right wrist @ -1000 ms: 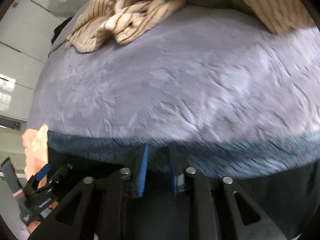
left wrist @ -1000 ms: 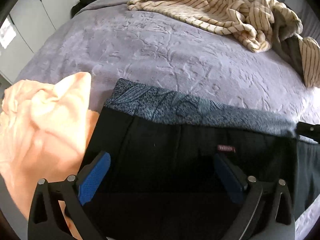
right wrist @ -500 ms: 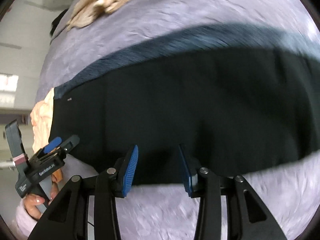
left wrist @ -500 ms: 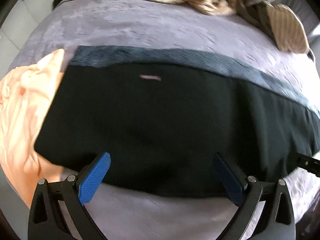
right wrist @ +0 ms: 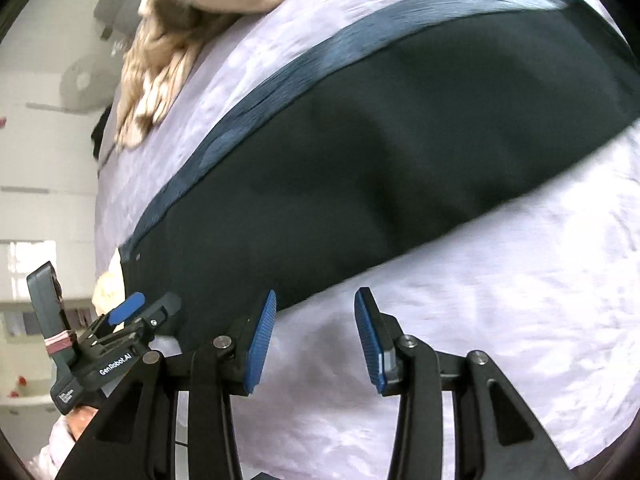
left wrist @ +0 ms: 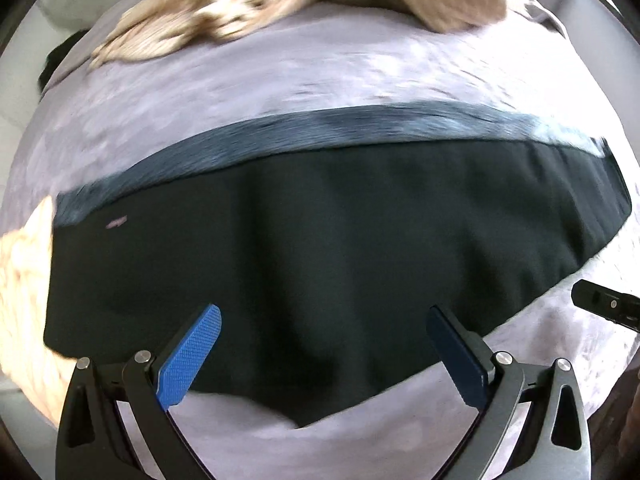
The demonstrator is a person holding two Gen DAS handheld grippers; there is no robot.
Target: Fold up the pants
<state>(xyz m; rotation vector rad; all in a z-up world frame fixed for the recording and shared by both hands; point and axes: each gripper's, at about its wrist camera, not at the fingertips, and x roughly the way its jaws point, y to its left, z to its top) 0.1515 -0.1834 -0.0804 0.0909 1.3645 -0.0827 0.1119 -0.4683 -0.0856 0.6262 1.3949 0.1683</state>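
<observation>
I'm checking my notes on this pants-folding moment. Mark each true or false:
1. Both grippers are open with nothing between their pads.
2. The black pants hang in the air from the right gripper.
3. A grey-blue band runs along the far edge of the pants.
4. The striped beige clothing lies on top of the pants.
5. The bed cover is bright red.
1. True: the left gripper and right gripper both stand open and empty.
2. False: the black pants lie flat on the bed.
3. True: the grey-blue band borders the far edge.
4. False: the striped beige clothing lies apart, farther back.
5. False: the bed cover is pale lilac-grey.
</observation>
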